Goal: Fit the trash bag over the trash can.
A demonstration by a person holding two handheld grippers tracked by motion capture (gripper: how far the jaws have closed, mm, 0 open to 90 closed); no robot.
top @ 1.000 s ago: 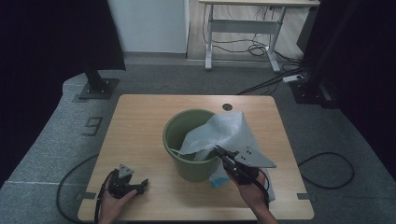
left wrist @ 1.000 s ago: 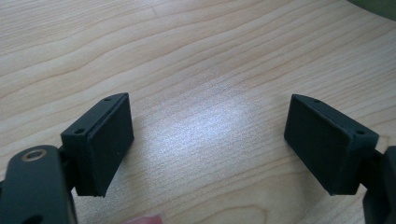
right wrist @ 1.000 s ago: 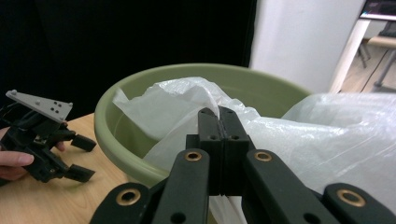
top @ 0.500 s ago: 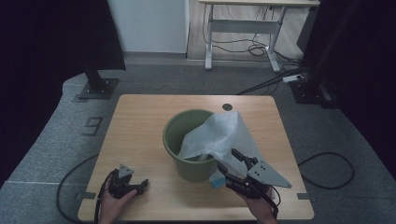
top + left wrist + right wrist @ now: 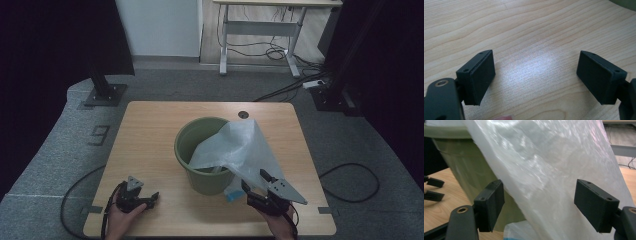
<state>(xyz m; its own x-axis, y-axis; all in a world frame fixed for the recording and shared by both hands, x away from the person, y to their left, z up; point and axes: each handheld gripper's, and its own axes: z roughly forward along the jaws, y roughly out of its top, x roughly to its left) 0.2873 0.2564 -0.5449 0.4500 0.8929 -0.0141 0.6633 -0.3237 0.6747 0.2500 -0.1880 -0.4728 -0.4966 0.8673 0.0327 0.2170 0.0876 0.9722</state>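
Observation:
A green bucket stands in the middle of the wooden table. A translucent white plastic bag lies over its right rim and hangs down to the table. My right gripper is low at the bucket's front right. Its jaws have just been opening and now stand open. In the right gripper view the bag hangs just ahead of the right gripper, beside the bucket wall, and the pads do not press on it. My left gripper rests open at the front left, over bare wood.
A pale blue patch shows under the bag at the bucket's foot. A round cable hole sits at the table's far edge. Dark stands and a desk frame lie beyond the table, with cables on the floor.
The right gripper let go of the bag's edge, opened its jaws and sank toward the table's front. The bag edge dropped lower. The left gripper kept still.

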